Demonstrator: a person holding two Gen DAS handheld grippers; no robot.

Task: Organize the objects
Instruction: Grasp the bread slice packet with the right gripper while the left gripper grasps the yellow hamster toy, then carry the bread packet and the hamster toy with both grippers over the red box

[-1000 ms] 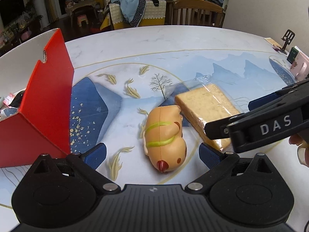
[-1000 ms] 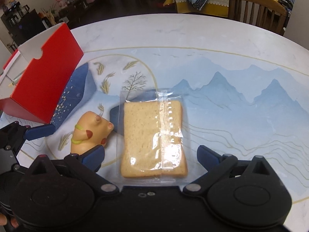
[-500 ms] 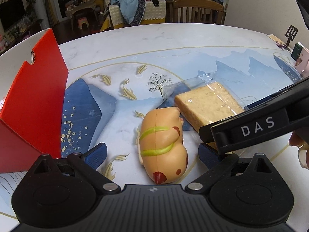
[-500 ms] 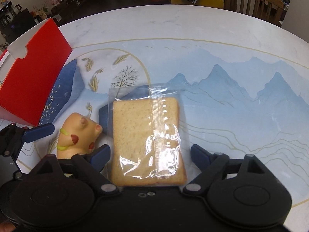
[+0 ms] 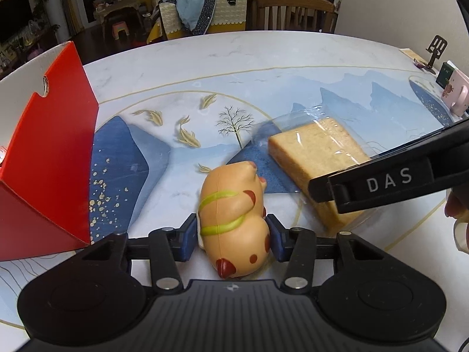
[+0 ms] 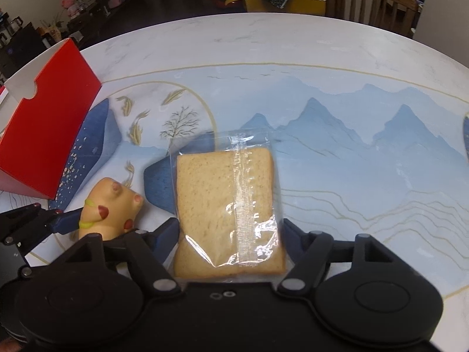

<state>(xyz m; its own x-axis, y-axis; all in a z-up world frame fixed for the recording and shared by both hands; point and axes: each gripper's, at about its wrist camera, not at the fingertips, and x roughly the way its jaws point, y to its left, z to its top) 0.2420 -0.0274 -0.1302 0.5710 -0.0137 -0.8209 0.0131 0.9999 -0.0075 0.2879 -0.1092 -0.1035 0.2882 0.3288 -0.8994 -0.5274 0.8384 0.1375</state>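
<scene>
— Containers on the tabletop point(image 6: 263, 47)?
— Only one: red box point(image 5: 49, 158), standing near the left edge, top open, white inside. Contents hard to make out from either view; just a sliver of something at the box's far left rim.
— Loose things, then?
— Two, both toward the near edge. Tan squishy toy point(image 5: 234, 217) with green stripes and dark red spots, lying on its side between the box and the bread. Wrapped bread slice point(image 6: 228, 214) in clear plastic, lying flat just right of the toy, apart from the box.
— Left hand-held gripper point(image 5: 231, 234)?
— Closing, partway in. Blue pads point(image 5: 187, 236) against both flanks of the toy, toy between them, still resting on the tabletop.
— Touching or merely near?
— Touching on both sides, as seen from the left wrist view.
— Right hand-held gripper point(image 6: 230, 231)?
— Also closing, still fairly wide. Bread slice between its fingers point(image 6: 165, 233), near end of the slice tucked under the gripper body. Left finger right beside the wrapper's edge; right finger at the loose plastic margin. Pressing on the bread itself: cannot tell, probably not quite.
— Position of the two grippers?
— Side by side at the near edge, right one crossing the right part of the left wrist view, over the near end of the bread.
— Beyond the tabletop?
— Wooden chair point(image 5: 296, 11) at the far edge, clothes piled on furniture behind.
</scene>
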